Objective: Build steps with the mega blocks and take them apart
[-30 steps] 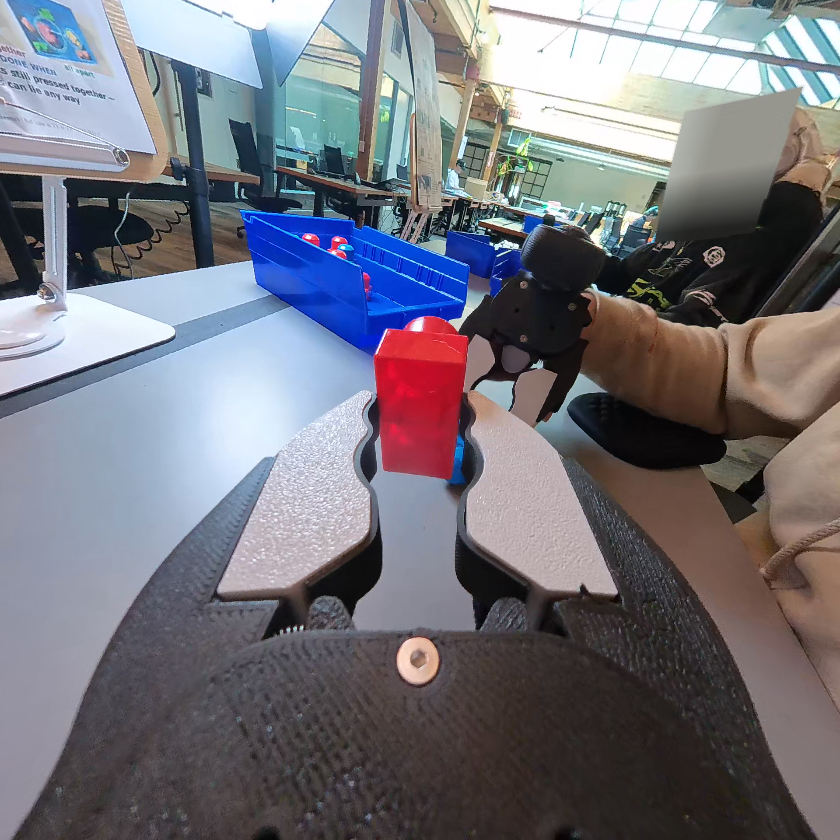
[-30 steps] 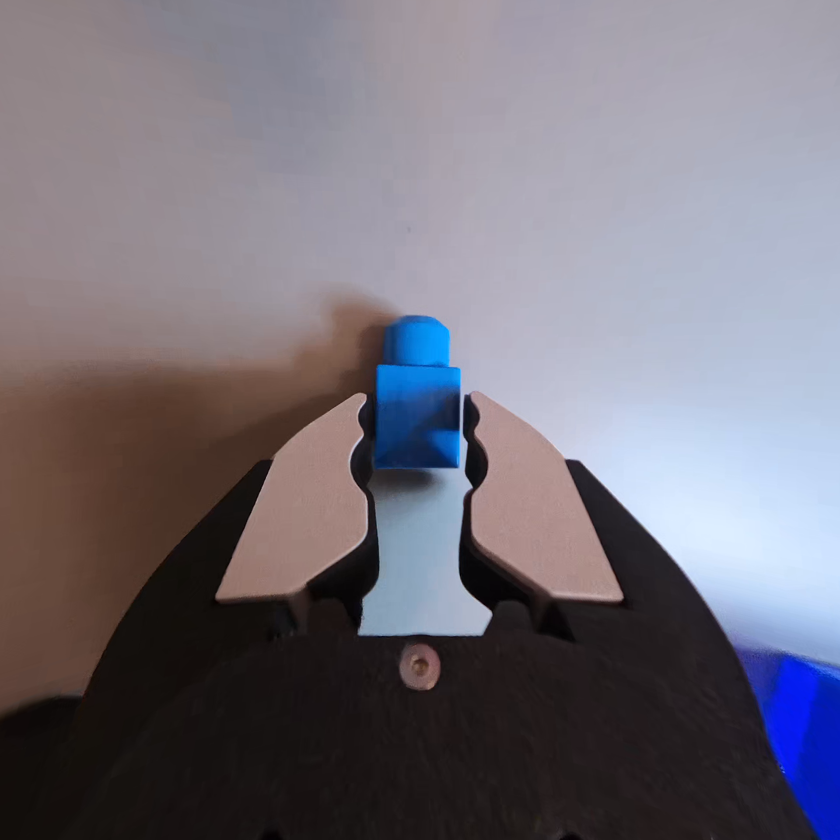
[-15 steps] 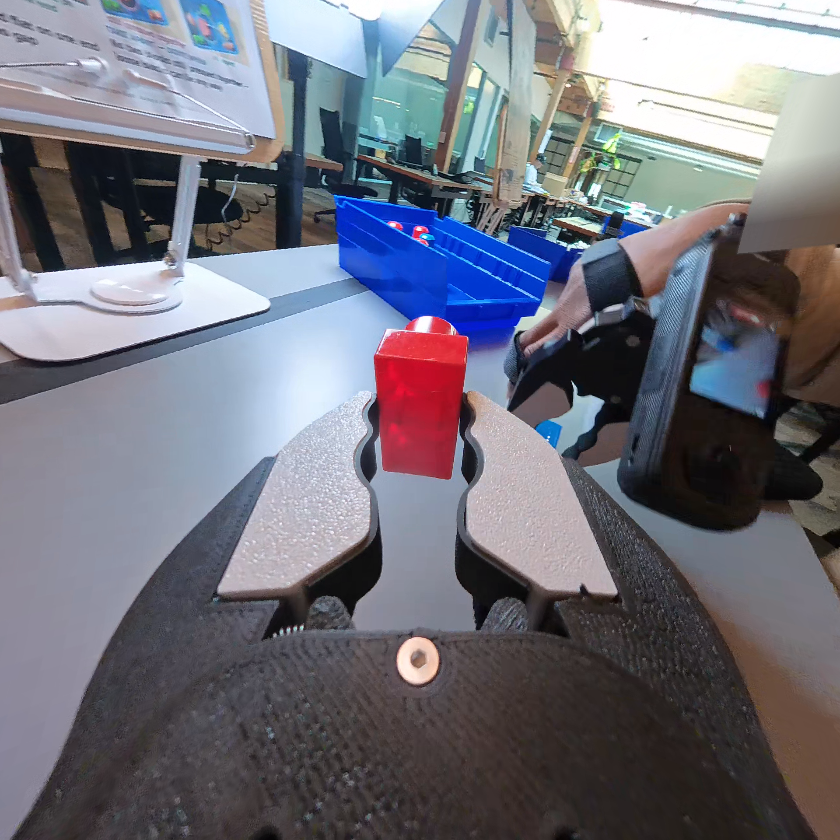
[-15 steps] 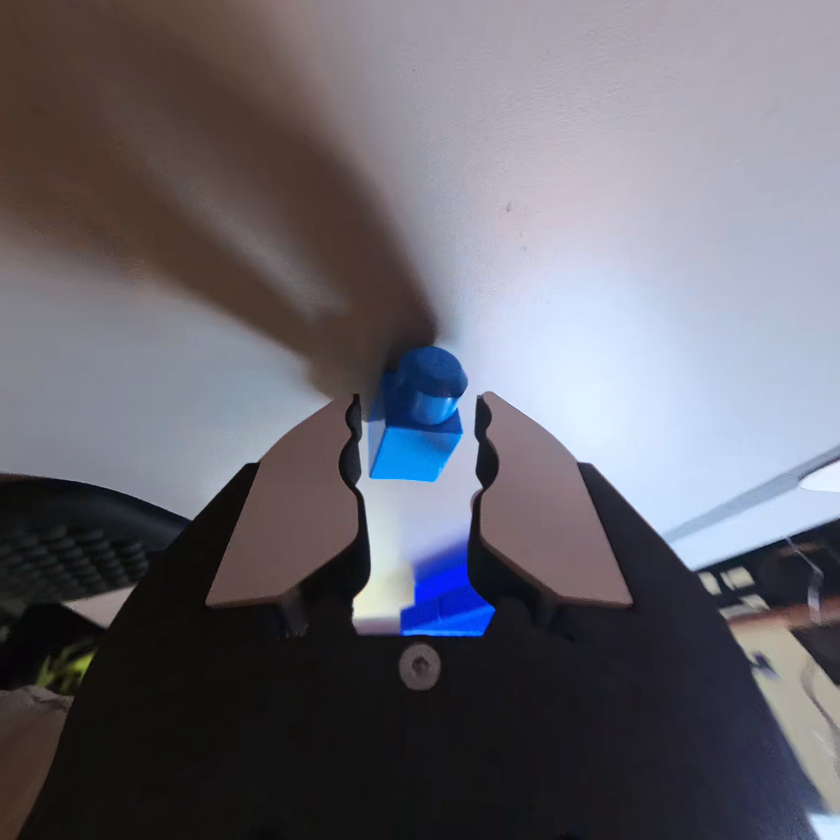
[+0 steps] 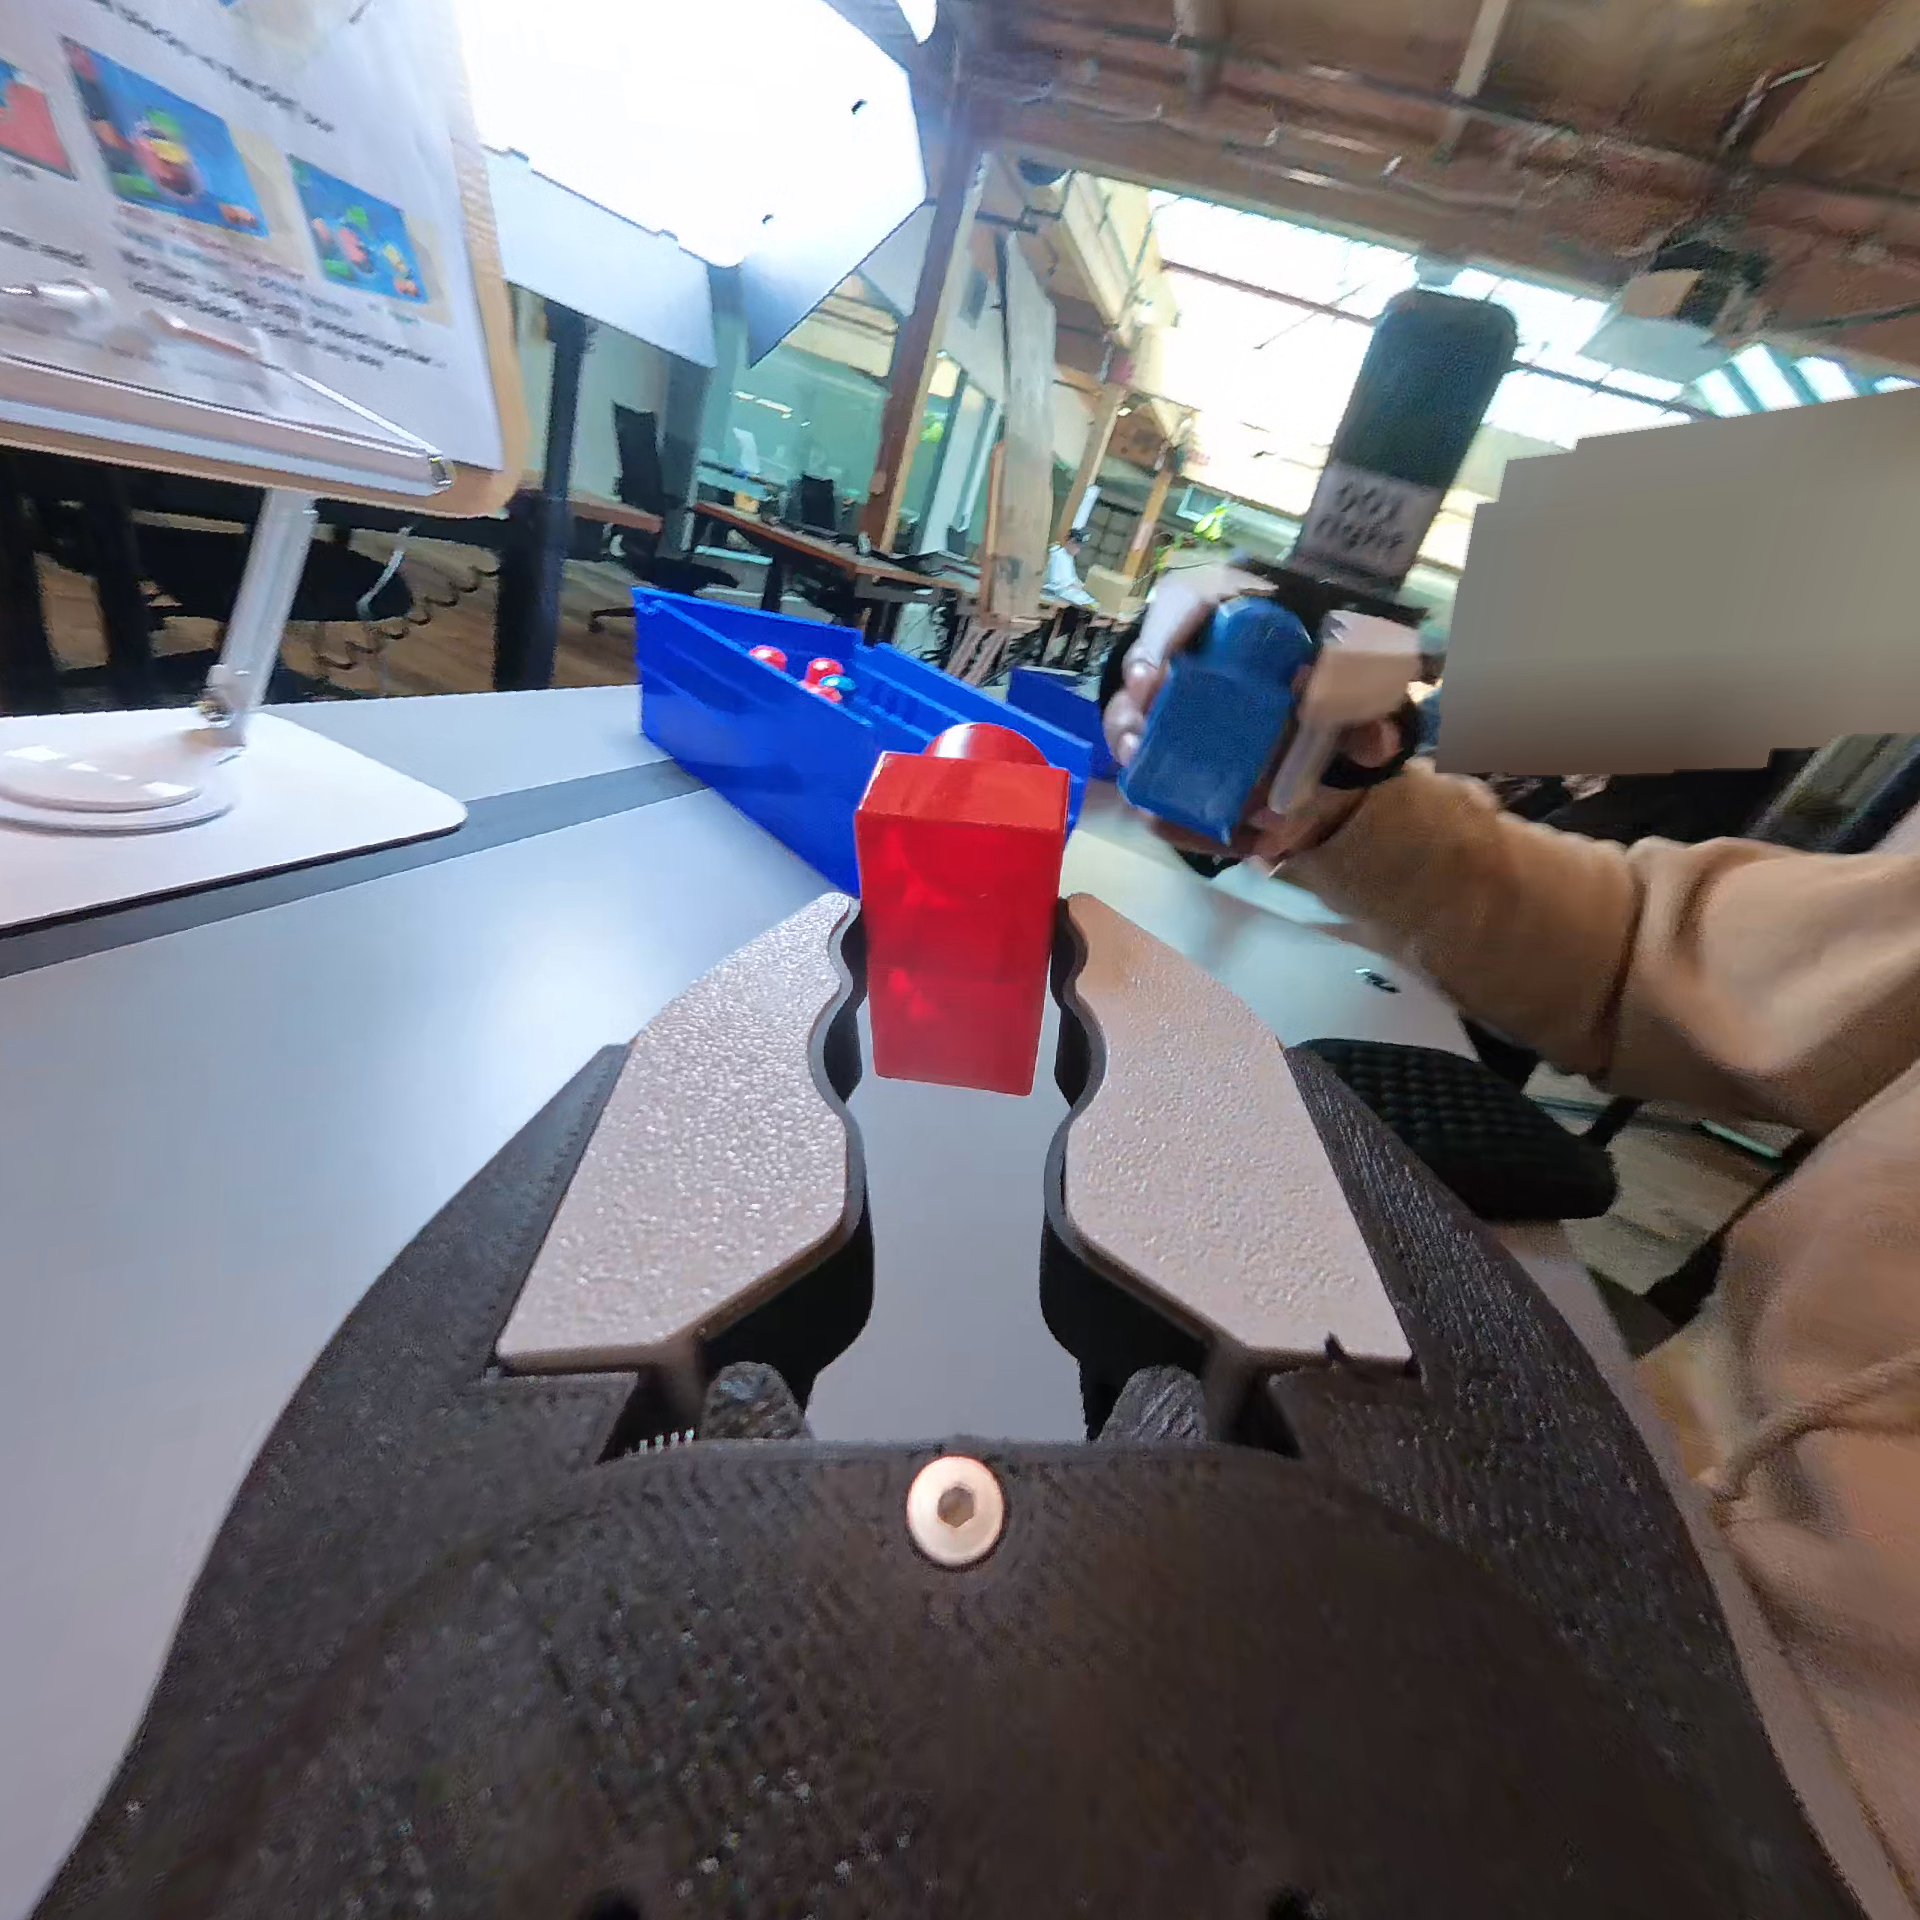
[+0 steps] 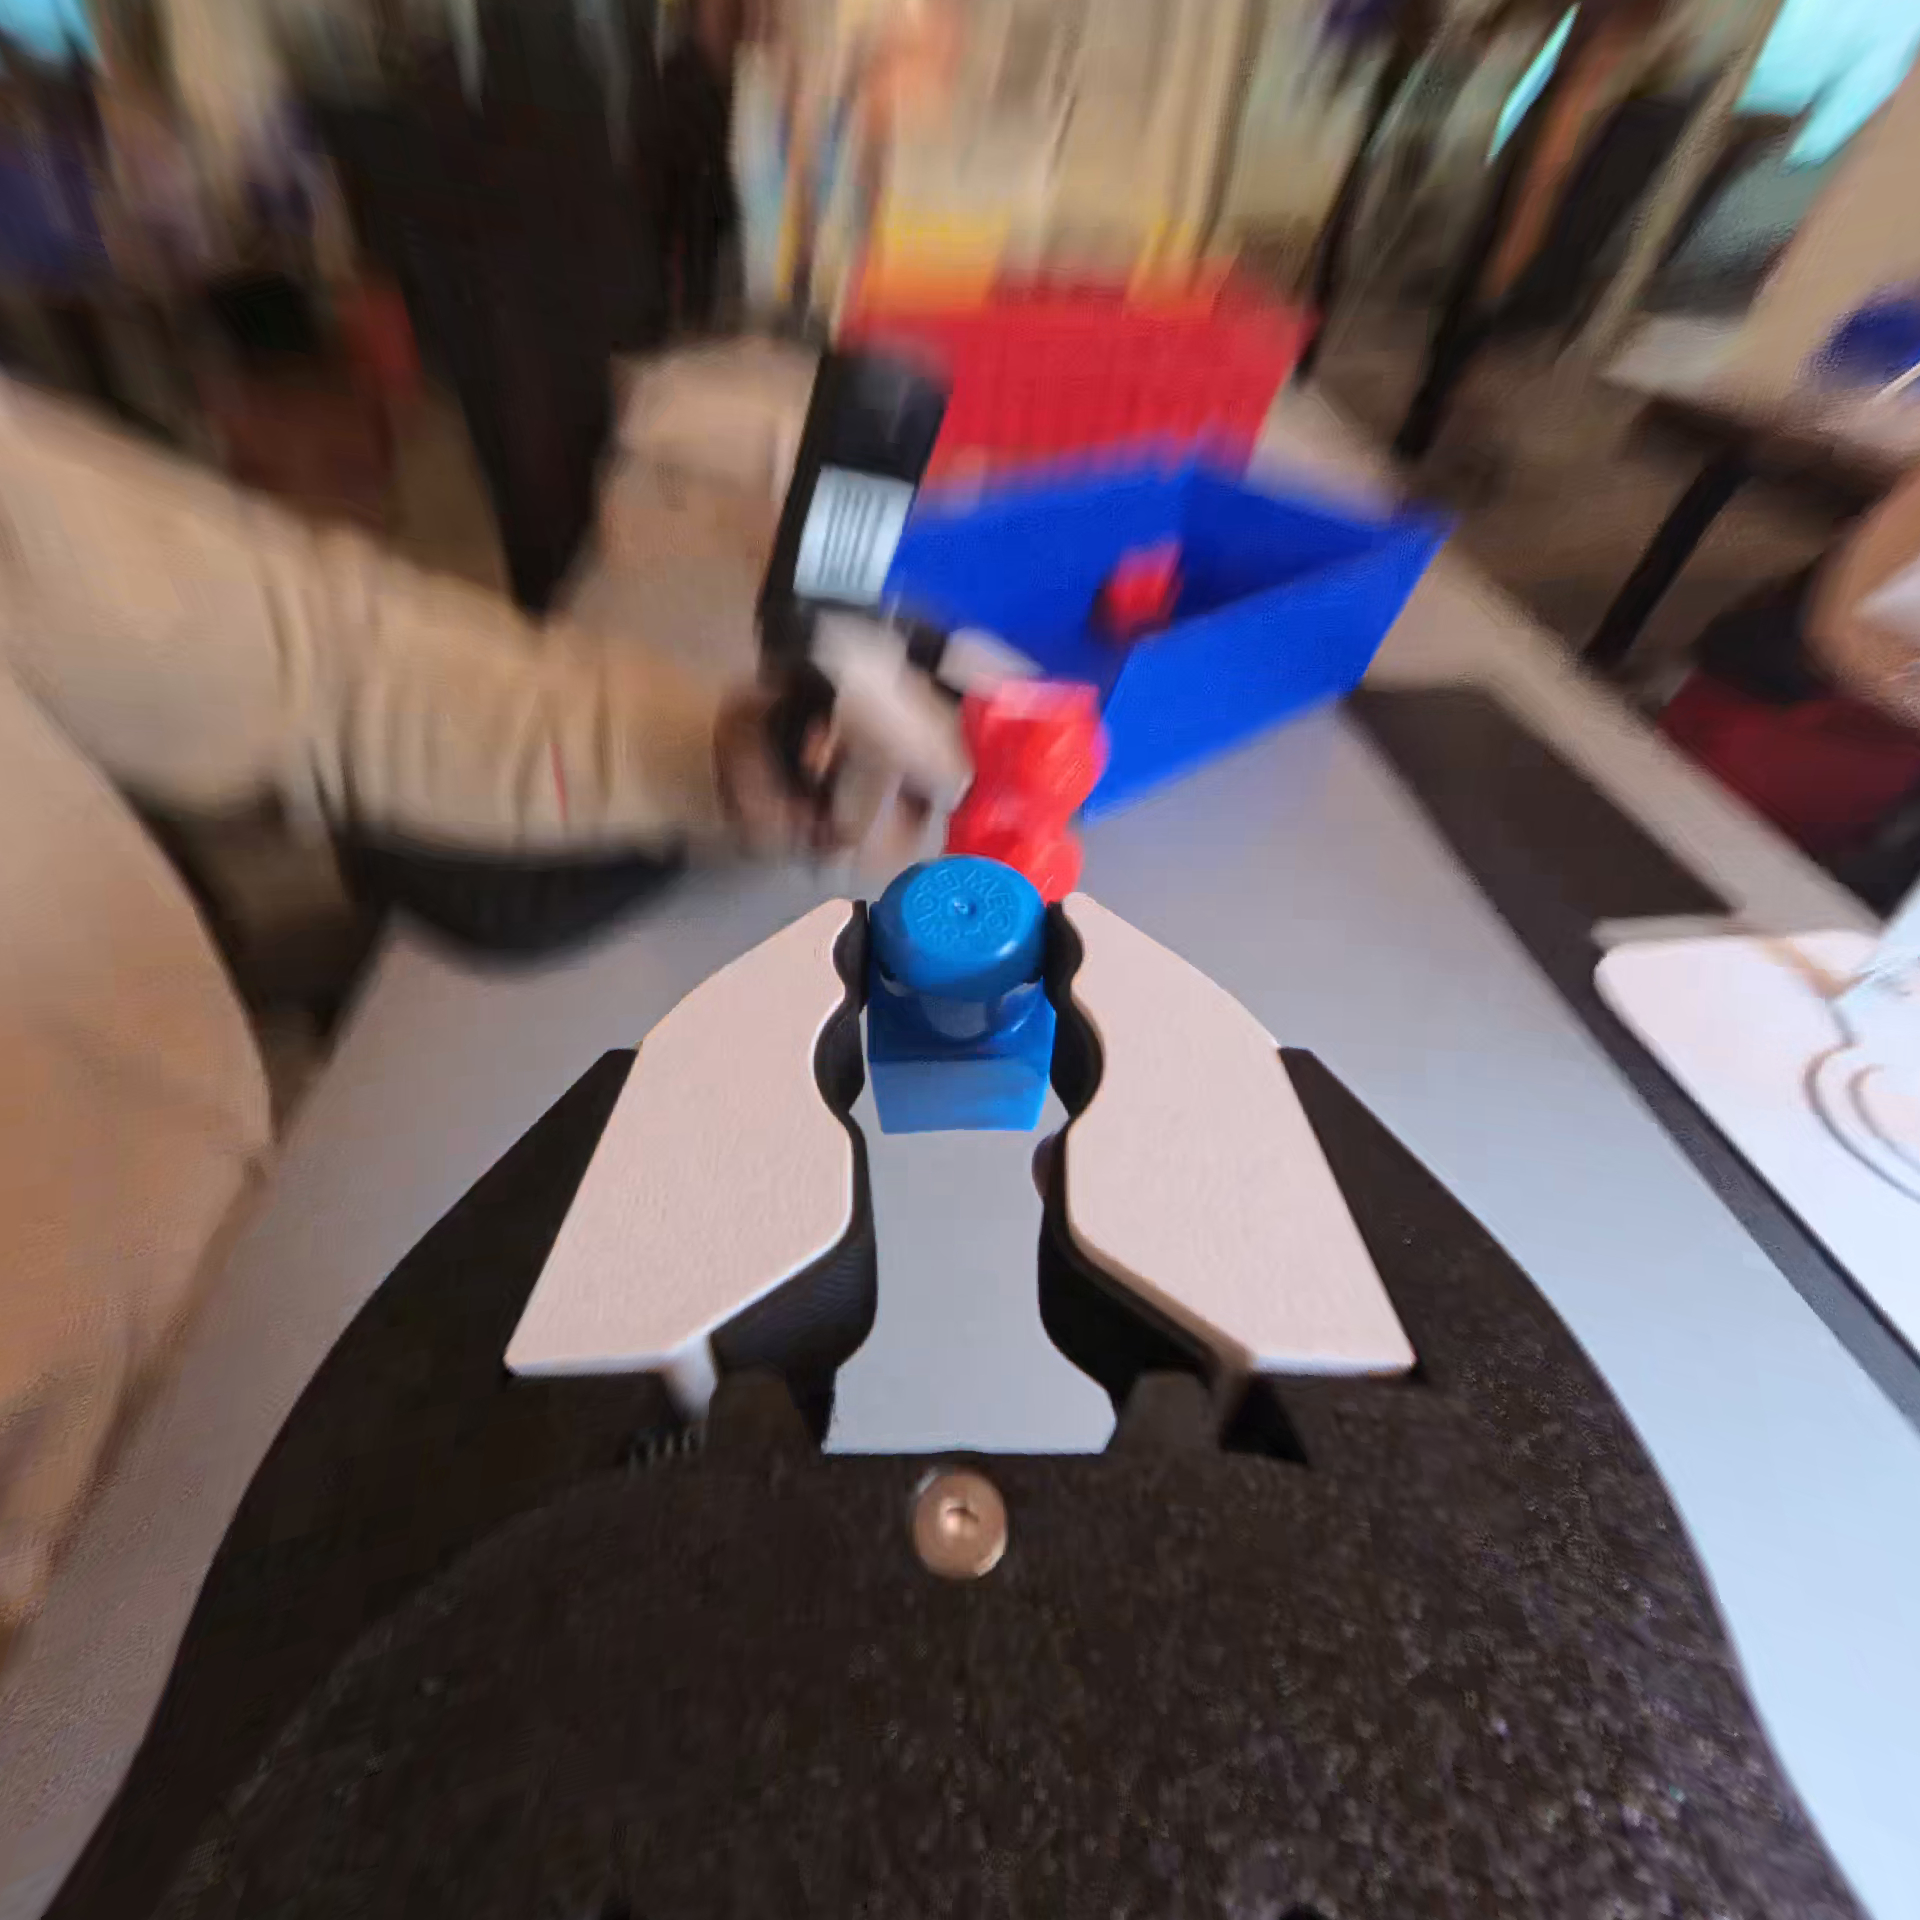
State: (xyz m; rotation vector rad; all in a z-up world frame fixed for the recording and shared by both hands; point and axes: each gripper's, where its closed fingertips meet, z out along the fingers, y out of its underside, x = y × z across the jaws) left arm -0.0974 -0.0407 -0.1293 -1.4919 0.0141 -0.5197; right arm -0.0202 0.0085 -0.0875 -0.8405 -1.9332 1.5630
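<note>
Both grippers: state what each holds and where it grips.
Left gripper clamps the red block stack by its lower side faces. Right gripper pinches the blue block by its sides, stud pointing forward.

A tall red block (image 5: 958, 925) stands upright, stud up, off the counter; a small blue block (image 6: 956, 1023), single-studded, is held tilted aloft.

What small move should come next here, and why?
Probably bring the right gripper toward the left gripper and line the blue block up with the red block. Each gripper is shut on its block, both are held off the table, and the blocks are apart.
</note>
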